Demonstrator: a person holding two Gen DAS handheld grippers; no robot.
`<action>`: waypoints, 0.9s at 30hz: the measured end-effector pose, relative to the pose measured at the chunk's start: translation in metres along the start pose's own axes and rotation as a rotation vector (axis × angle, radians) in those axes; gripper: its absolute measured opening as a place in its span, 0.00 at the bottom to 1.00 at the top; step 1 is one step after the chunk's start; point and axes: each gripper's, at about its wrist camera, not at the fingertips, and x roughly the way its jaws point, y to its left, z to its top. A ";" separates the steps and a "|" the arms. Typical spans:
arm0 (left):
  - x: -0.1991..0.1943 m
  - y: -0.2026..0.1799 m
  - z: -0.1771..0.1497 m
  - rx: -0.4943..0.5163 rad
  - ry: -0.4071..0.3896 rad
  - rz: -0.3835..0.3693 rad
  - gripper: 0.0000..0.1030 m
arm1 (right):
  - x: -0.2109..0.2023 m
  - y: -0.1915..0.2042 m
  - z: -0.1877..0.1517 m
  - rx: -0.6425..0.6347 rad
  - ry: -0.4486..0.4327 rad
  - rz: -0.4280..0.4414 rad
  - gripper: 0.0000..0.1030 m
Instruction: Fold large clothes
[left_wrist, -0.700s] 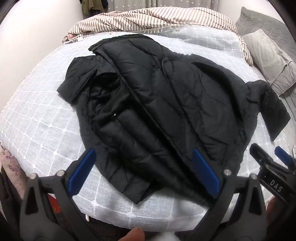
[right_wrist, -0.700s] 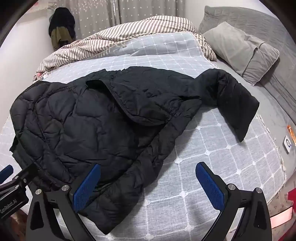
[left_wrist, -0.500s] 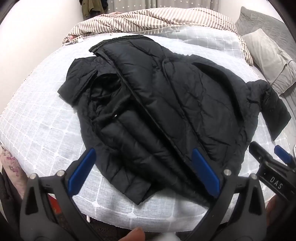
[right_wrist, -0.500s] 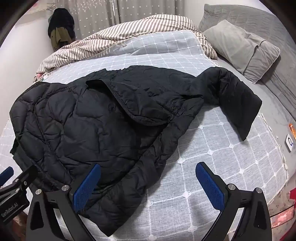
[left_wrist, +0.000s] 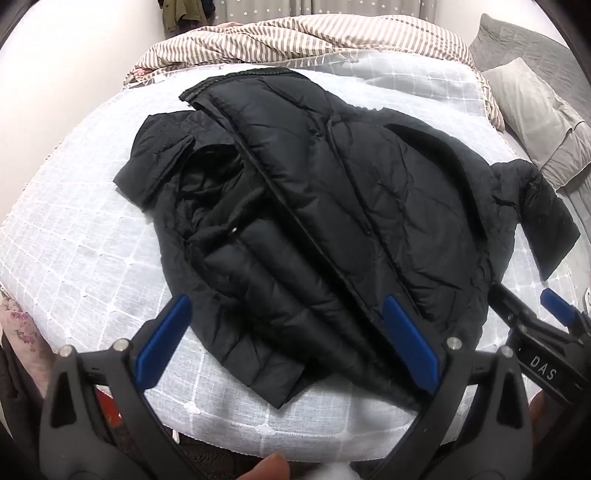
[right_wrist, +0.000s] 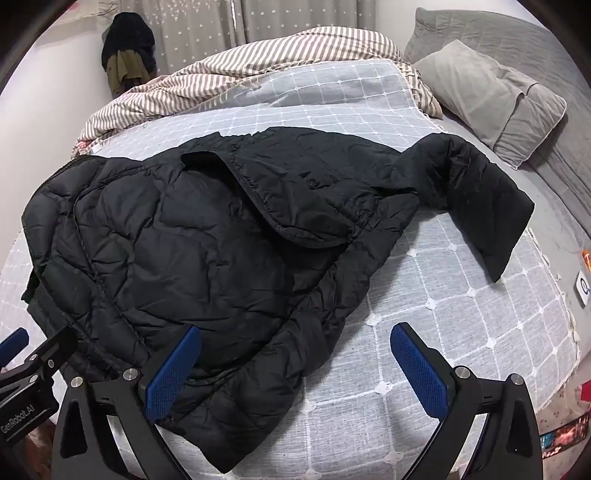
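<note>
A black quilted puffer jacket (left_wrist: 332, 206) lies spread and rumpled on the bed, front panels overlapping, one sleeve reaching right. It also shows in the right wrist view (right_wrist: 207, 258), its sleeve (right_wrist: 484, 206) stretched toward the pillow. My left gripper (left_wrist: 284, 336) is open and empty, held above the jacket's near hem. My right gripper (right_wrist: 295, 365) is open and empty, above the near right hem, its left pad (right_wrist: 173, 373) over the fabric. The right gripper also shows at the edge of the left wrist view (left_wrist: 535, 317).
The bed has a white grid-patterned cover (left_wrist: 74, 229) (right_wrist: 461, 314). A striped blanket (left_wrist: 295, 37) is bunched at the far side. A grey pillow (right_wrist: 491, 96) lies at the right. Clothes (right_wrist: 127, 55) hang by the curtain. The bed's near edge is just below both grippers.
Both grippers have drifted slightly; the view of the jacket shifted a little. The jacket has not moved and both grippers stay open.
</note>
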 end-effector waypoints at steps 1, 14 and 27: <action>0.001 -0.001 0.000 0.001 0.003 -0.001 1.00 | 0.000 0.001 0.000 -0.002 0.002 0.003 1.00; 0.003 0.007 0.002 -0.004 0.015 -0.014 1.00 | 0.000 0.001 -0.001 0.001 0.004 0.003 1.00; 0.004 0.007 0.002 0.000 0.018 -0.019 1.00 | -0.001 -0.002 0.001 0.004 -0.002 0.001 1.00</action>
